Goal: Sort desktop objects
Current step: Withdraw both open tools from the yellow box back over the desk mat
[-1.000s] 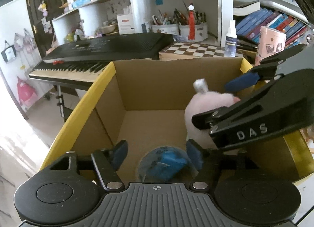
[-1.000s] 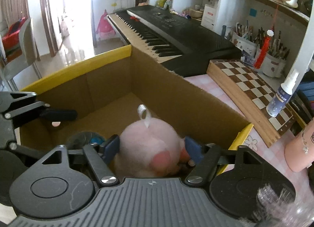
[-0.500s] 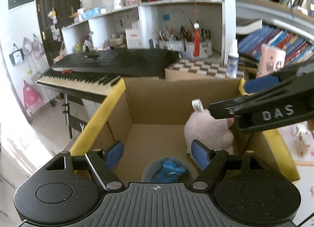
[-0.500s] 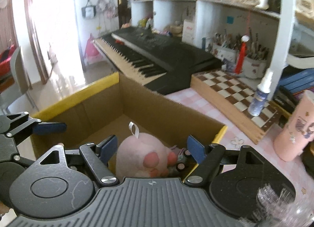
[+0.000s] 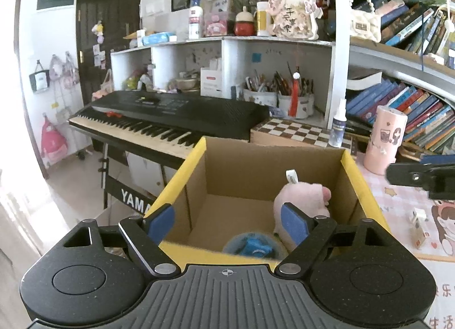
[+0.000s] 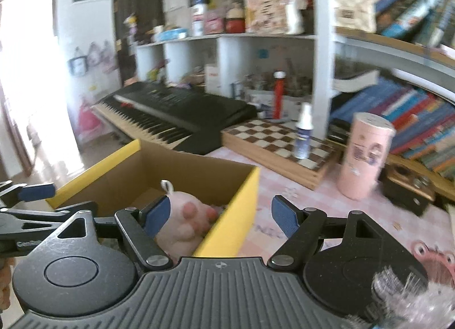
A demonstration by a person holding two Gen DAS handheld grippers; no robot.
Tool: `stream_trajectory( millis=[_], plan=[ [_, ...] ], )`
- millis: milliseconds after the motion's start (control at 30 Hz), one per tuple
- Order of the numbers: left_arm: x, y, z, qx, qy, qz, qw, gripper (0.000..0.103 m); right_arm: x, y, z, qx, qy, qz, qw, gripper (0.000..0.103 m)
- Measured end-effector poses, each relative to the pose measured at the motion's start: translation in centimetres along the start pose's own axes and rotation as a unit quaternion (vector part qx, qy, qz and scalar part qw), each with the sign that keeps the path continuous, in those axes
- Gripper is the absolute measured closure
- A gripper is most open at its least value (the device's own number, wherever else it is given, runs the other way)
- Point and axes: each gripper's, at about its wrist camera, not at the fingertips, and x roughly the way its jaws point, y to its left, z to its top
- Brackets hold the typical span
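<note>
An open cardboard box with yellow rims (image 5: 182, 175) stands at the desk's left edge. A pink plush toy (image 5: 301, 195) sits upright inside it against the right wall. Beside the plush on the box floor lies a blue thing under a clear dome (image 5: 253, 246). My left gripper (image 5: 227, 223) hovers above the box's near rim; its jaws are opening and nothing is between them. My right gripper (image 6: 220, 218) is open and empty over the box's right corner (image 6: 236, 209), with the plush (image 6: 182, 229) below its left finger. Each gripper shows at the edge of the other's view.
A black keyboard (image 5: 170, 112) stands behind the box, and a chessboard (image 5: 298, 129) with a spray bottle (image 5: 338, 124) lies to the right of it. A pink canister (image 6: 364, 155), a dark case (image 6: 409, 189) and rows of books (image 5: 412, 109) are at the right. A small carton (image 5: 418, 223) lies on the pink mat.
Both grippers have risen and drawn back out of the box. The right one has swung right, away from the plush, which stays inside. The left jaws have spread wider.
</note>
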Motion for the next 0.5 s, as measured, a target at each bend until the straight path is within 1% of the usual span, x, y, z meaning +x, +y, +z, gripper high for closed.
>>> stream_trajectory(
  millis=[167, 267, 500],
  plan=[
    [-1.3, 0.7, -1.1, 0.002, 0.005, -0.003, 1.0, 0.019, -2.1, -0.2, -1.8, 0.039, -0.004, -0.034, 0.999, 0.026],
    [-2.3, 1.0, -1.8, 0.003, 0.007, -0.008, 0.9999, 0.019, -3.4, 0.2, -2.9, 0.05, -0.003, -0.049, 0.998, 0.026],
    [-5.2, 2.1, -3.6, 0.005, 0.014, -0.014, 0.9998, 0.019, -6.4, 2.2, -5.5, 0.066, -0.003, -0.071, 0.995, 0.026]
  ],
)
